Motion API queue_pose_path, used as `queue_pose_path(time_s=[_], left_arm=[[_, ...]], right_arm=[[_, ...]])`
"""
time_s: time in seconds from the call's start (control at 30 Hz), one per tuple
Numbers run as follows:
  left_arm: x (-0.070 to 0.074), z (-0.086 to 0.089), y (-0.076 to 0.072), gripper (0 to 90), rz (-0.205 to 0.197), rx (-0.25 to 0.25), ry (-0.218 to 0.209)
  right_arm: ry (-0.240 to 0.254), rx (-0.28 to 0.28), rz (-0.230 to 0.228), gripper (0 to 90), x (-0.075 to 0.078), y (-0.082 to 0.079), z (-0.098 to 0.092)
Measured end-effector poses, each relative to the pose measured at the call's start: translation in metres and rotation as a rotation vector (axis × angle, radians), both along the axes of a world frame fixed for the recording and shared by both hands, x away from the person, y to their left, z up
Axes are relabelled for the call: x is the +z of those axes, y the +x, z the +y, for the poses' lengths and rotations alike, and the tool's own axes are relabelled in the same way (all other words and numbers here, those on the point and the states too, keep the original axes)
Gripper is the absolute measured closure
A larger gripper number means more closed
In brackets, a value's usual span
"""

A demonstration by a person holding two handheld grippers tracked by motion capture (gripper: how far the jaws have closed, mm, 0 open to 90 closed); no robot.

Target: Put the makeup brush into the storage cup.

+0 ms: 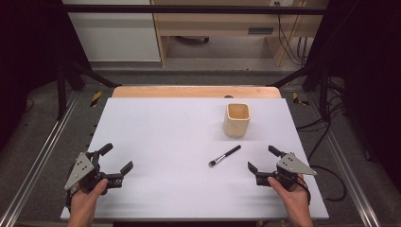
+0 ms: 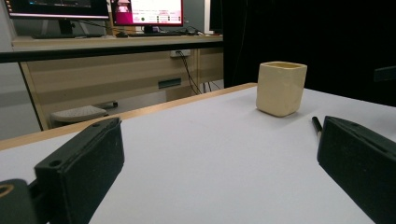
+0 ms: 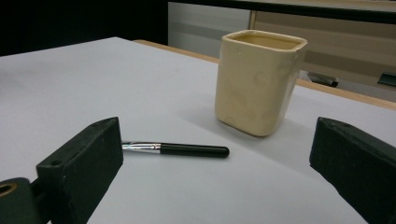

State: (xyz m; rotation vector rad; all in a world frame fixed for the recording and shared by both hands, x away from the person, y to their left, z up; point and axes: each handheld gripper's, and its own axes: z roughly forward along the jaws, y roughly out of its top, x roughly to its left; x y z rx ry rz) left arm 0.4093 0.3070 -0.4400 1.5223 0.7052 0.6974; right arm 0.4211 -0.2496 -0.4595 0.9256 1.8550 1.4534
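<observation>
Seen from the high view, the brush (image 1: 225,156) lies flat on the white table top (image 1: 156,137), right of its middle and nearer the near edge, with the right gripper (image 1: 263,158) just beside it to the right and the left gripper (image 1: 117,158) well apart by the near left corner. Its long axis runs slantwise: bristle end toward the near edge, black handle tip pointing up at the cup (image 1: 236,120), which stands upright closer to the far right corner. Both grippers are released, jaws spread, nothing between them.

Looking along the left gripper view, the cup (image 2: 281,88) is a matte cream vessel, square with rounded corners; only the brush's handle tip (image 2: 317,125) peeks past the right jaw.

Through the right gripper view, the brush (image 3: 182,149) lies crosswise ahead of the wide-spread jaws, with a glossy black handle and a bright metal ferrule; the left jaw hides its bristles. The cup (image 3: 259,79) stands just behind it, apart. The right hand looks better placed to take it.
</observation>
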Motion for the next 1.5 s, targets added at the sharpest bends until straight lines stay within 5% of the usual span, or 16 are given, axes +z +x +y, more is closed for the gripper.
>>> queue_pose_path(time_s=[0.13, 0.5, 0.53, 0.73, 1.07, 1.5], left_arm=[[0.0, -0.001, 0.0, 0.2, 0.0, -0.006, 0.003], [0.0, 0.001, -0.002, 0.2, -0.005, 0.0, 0.003], [0.0, 0.001, -0.002, 0.2, -0.008, -0.001, 0.002], [0.001, 0.0, -0.004, 0.2, -0.014, -0.013, 0.017], [0.0, -0.001, -0.004, 0.2, -0.008, -0.008, 0.028], [0.0, -0.001, -0.004, 0.2, -0.006, -0.01, 0.026]], right_arm=[[-0.113, 0.008, 0.011, 4.6, 0.001, -0.003, 0.011], [-0.247, 0.055, 0.023, 4.7, 0.016, -0.004, 0.03], [-0.29, 0.061, 0.035, 5.3, 0.02, -0.001, 0.029], [-0.303, 0.057, 0.046, 3.9, 0.03, 0.003, 0.024], [-0.523, 0.17, 0.116, 4.7, 0.059, 0.024, 0.029], [-0.713, 0.272, 0.176, 6.1, 0.071, 0.053, 0.053]])
